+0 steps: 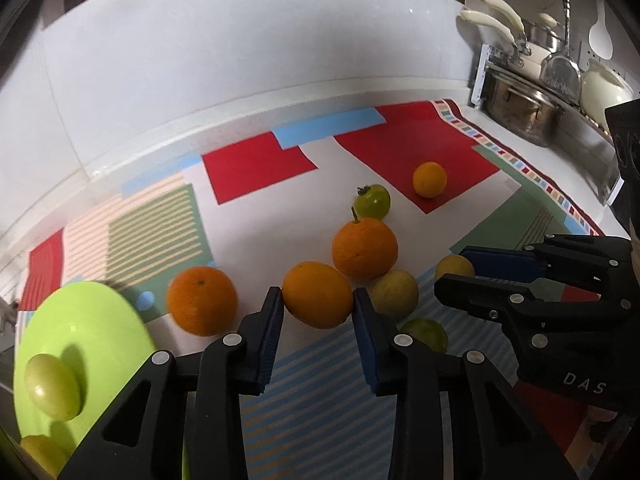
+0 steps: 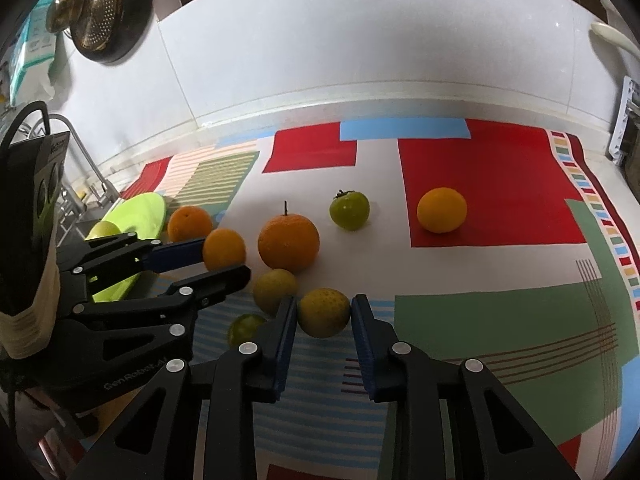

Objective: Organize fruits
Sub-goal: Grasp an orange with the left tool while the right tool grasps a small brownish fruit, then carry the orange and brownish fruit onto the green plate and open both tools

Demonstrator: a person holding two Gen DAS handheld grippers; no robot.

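Orange fruit, left side: the left gripper (image 1: 318,304) has its blue pads pinched onto a smooth orange (image 1: 317,295), one pad on each flank, so it looks ready to be lifted.
Yellow-green one, right side: the right gripper (image 2: 323,312) is clamped narrow on a speckled yellowish fruit (image 2: 323,312) the same way.
Why both at once: my guess is two fruits get carried in one go, probably toward the lime plate (image 1: 100,320).
Plate: sits at the cloth's left edge, with a green fruit (image 1: 52,386) already on it and another yellowish one peeking at its near rim.
Rest of the pile: stemmed orange (image 2: 289,242) mid-cloth, a second orange (image 2: 189,223) beside the plate, green tomato (image 2: 349,210) behind them, and a lone yellow-orange fruit (image 2: 441,210) on the red patch toward the far right corner.
Left cam only: fruit on the plate shows properly, plus the pots past the cloth's right edge.
Right cam only: faucet and sink past the left edge, a strainer on the wall, and a side look at the left tool's grip.
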